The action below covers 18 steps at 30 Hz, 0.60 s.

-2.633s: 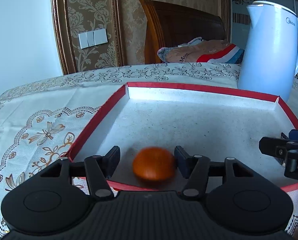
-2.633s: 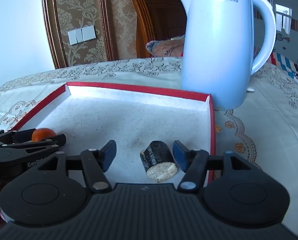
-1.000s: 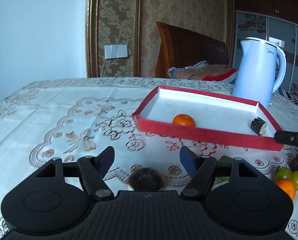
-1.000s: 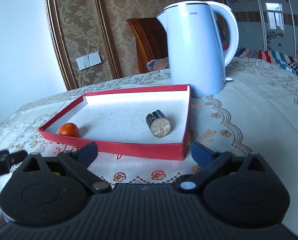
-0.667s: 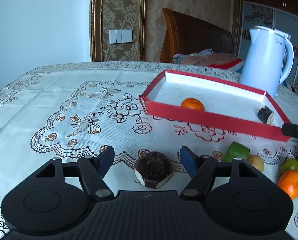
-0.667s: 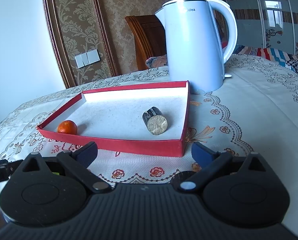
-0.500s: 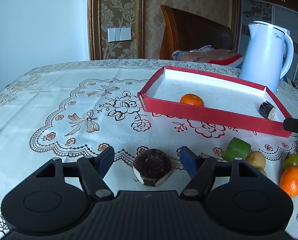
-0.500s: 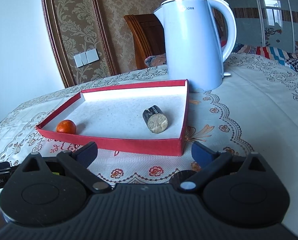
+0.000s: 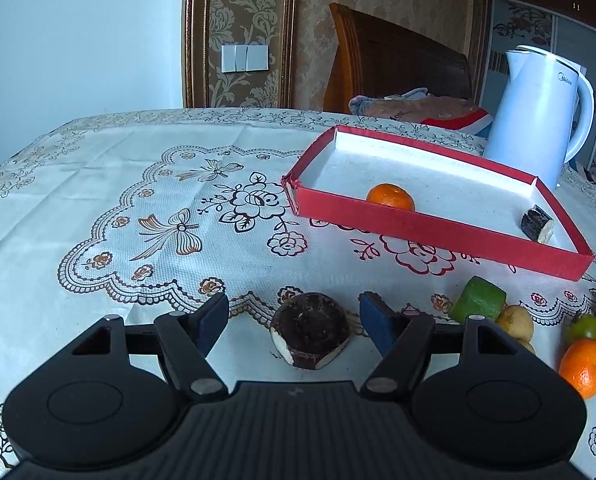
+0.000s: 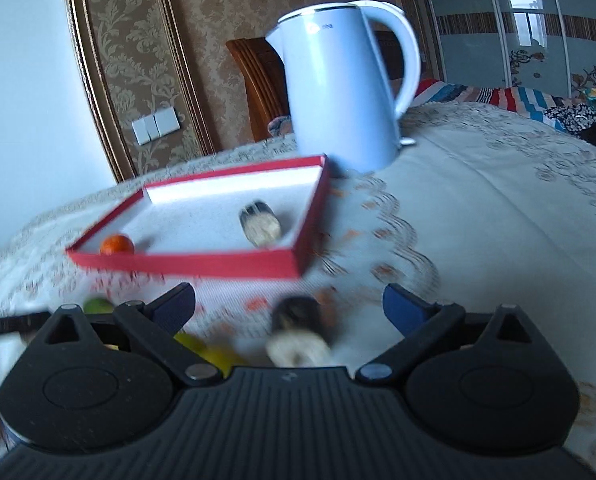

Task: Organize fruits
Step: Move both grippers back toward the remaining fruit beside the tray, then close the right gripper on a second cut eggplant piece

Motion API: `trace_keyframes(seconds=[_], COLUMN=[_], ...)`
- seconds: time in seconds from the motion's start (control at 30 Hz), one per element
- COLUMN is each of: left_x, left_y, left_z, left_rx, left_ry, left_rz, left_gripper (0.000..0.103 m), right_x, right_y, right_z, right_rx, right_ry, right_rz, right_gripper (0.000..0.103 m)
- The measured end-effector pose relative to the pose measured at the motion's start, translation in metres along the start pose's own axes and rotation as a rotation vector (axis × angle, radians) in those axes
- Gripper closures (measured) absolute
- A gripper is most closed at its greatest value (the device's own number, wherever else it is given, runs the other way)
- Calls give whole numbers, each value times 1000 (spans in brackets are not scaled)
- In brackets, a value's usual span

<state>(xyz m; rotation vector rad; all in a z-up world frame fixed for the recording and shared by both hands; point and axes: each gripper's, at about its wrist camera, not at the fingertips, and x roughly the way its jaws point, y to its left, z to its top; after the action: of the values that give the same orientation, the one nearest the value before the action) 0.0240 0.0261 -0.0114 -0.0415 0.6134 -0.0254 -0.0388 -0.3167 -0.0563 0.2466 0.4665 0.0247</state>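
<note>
Both grippers have pulled back from the red tray (image 9: 437, 236) — the left gripper (image 9: 294, 316), spread wide, now brackets a dark, rough-skinned fruit chunk (image 9: 309, 336) on the desk, seemingly firm and light, best pinched across its rounded sides.

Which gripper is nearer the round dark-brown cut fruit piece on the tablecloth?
Left. The left gripper brackets the round dark-brown cut fruit piece with open jaws; the right gripper is off to its right, over another piece.
</note>
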Motion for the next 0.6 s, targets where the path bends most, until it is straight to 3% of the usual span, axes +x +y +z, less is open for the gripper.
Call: trace_keyframes(seconds=[0.17, 0.37, 0.6], left_x=[1, 2, 1], left_y=[2, 2, 2], left_z=[0, 0, 0], left_rx=[-9, -11, -13], left_ry=[3, 8, 9], left_rz=[0, 5, 2], left_gripper=[31, 31, 31], right_x=[-28, -25, 7], right_y=[-10, -4, -7], right_z=[-17, -13, -2], right_rx=[-73, -142, -60], right_ry=[-1, 2, 86], right_rz=[-25, -136, -61], right_gripper=[7, 15, 22])
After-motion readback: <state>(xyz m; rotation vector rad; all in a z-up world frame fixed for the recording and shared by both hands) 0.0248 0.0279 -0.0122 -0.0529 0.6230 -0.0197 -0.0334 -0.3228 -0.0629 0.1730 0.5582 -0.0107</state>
